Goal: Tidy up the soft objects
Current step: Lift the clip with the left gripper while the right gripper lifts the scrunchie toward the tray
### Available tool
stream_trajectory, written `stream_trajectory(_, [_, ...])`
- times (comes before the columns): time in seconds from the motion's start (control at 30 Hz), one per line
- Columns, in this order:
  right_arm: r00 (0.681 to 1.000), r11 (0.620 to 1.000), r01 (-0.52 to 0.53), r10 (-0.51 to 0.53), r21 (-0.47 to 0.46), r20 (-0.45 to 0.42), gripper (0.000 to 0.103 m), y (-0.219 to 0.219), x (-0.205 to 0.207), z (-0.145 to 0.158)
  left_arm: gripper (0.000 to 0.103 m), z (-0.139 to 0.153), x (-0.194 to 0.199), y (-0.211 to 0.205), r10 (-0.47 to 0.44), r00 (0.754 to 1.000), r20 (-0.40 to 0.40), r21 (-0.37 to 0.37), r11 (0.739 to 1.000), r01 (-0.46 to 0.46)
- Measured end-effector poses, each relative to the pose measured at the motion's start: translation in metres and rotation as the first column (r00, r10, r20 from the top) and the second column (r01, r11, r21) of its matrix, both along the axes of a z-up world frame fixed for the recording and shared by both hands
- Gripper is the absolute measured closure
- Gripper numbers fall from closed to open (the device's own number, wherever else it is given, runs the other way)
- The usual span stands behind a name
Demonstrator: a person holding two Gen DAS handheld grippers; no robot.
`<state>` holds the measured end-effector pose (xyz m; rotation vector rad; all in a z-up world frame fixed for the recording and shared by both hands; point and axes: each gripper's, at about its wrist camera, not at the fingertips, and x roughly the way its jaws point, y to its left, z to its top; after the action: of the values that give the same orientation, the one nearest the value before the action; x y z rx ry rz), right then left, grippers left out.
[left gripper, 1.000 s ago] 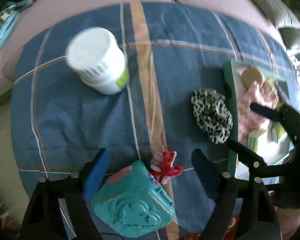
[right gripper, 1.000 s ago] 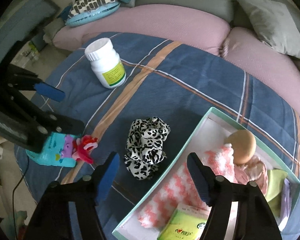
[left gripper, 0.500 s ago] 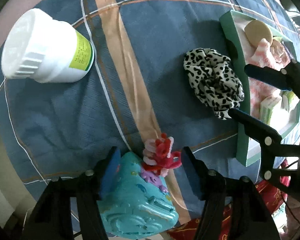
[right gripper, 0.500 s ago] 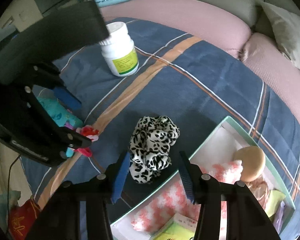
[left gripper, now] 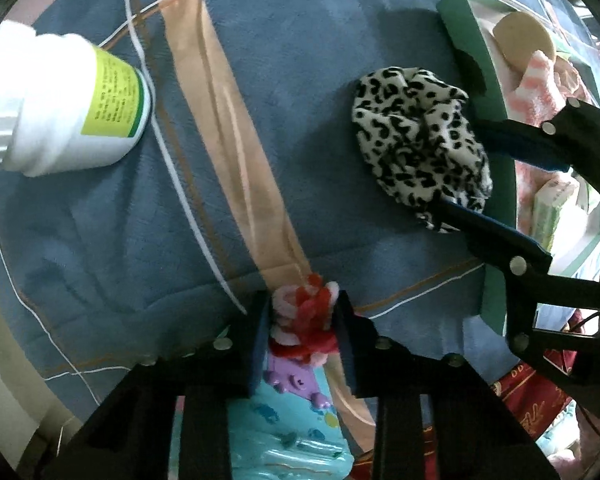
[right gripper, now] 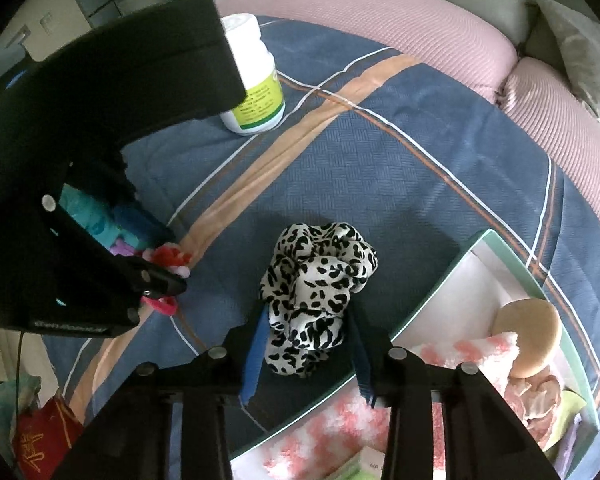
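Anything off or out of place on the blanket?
One thing: a white hard plastic pill bottle with a green-yellow label stands upright on the blue plaid blanket, and it is no soft object. Nothing looks spilled or damaged.

Blue plaid blanket (creased); bottle, scrunchie, box.

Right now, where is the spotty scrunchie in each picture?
Left wrist view: the scrunchie is at upper right, beside the green box, with the right gripper around it.
Right wrist view: the scrunchie is at lower centre, between that gripper's fingers.
Shared landmark: the white bottle.
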<state>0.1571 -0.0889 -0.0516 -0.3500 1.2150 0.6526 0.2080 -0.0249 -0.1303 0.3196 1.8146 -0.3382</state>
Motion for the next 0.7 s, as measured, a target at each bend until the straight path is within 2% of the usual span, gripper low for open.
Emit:
stream_trajectory(0.3, [1.0,1.0,0.008,-0.008,0.006,0.01,0.066,-0.004,0.001,0.004,0.073,-0.008,-0.002,-0.01,0.009,1.0,0.01,-0.014,1.0,-0.009])
stream_trajectory(0.7, [0.999,0.999,0.031,-0.032,0.031,0.03,0.074,-0.012,-0.005,0.019,0.074,0.017,-0.011,-0.001,0.049,0.998,0.036,-0.051,0.998,-0.047])
